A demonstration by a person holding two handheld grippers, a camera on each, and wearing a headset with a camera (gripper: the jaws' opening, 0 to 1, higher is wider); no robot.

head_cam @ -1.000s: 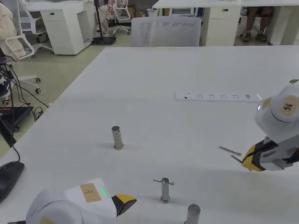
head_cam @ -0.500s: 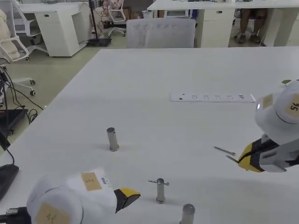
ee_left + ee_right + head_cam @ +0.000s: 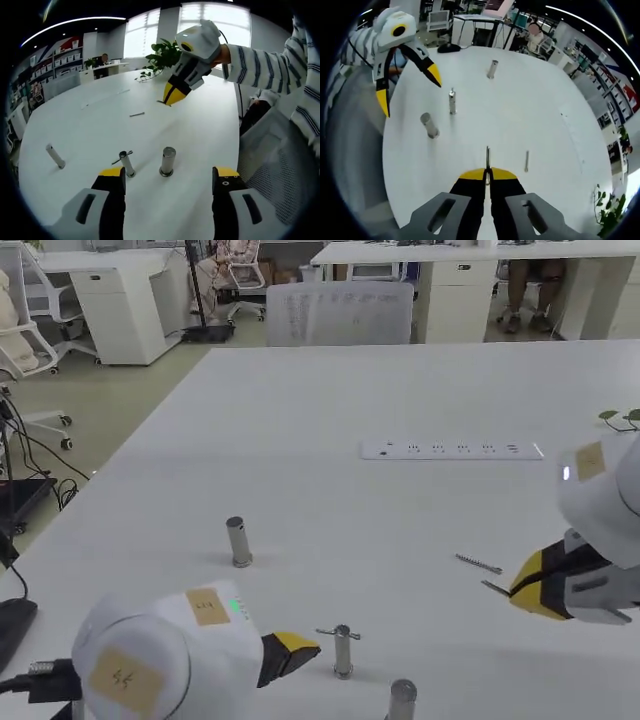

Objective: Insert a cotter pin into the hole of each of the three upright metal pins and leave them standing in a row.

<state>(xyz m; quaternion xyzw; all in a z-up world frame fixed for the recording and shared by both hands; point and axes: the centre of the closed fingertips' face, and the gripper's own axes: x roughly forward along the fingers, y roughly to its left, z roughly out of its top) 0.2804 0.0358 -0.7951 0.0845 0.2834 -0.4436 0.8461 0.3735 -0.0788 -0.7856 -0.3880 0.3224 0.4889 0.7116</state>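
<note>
The left tongs (image 3: 298, 647) have come closer to the middle metal pin (image 3: 343, 652) than a second ago, and their yellow tip is now just left of it. The right tongs (image 3: 518, 590) keep much the same place beside the loose cotter pin (image 3: 478, 563).

The white table (image 3: 330, 440) carries everything. Its left edge runs well off to the left of the left tongs. Its far edge lies beyond the power strip (image 3: 452, 450), which sits well ahead of the right tongs. The table top is open between the two tongs, and also from the right tongs up to the power strip.

The left tongs stand wide and empty. In the left gripper view the near metal pin (image 3: 167, 160) stands just ahead, between the jaws, and the middle metal pin stands ahead of the left jaw. The right tongs are closed narrow on a held cotter pin (image 3: 487, 157), which sticks straight out past their tips.

The three metal pins stand upright in a slanting row, with the far metal pin (image 3: 238, 540) well ahead of the left tongs. The middle one carries an inserted cotter pin (image 3: 338, 633) crosswise through its top. The loose cotter pin lies flat on the table, near the right tongs' tips and apart from the held one.
</note>
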